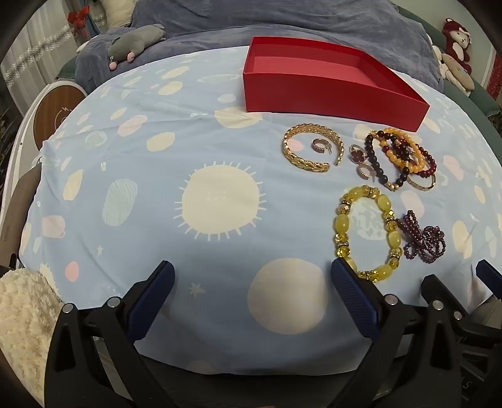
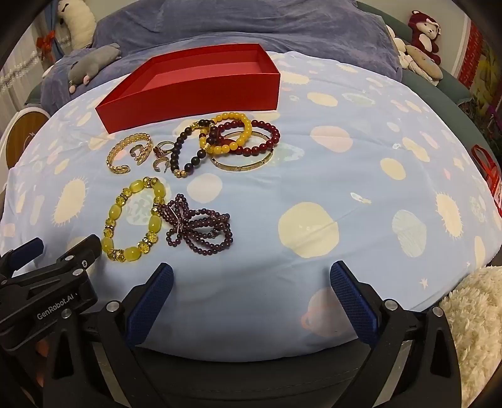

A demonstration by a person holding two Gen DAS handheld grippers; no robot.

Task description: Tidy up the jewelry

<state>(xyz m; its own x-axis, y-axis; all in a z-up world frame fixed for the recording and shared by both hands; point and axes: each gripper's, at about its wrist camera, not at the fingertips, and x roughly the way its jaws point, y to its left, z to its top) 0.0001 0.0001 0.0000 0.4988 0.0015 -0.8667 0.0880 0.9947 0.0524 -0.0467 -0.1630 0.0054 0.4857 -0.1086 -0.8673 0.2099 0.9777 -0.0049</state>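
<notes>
An empty red box stands at the back of the blue cloth. In front of it lie a gold cuff, small rings and earrings, and a pile of black, orange and dark red bead bracelets over a thin gold bangle. Nearer lie a yellow bead bracelet and a purple bead strand. My left gripper is open and empty, left of the yellow bracelet. My right gripper is open and empty, right of the purple strand.
The blue patterned cloth covers a rounded table. A grey plush toy and a blue blanket lie behind. A cream fluffy cushion sits at the near edge. Plush toys sit at the far right.
</notes>
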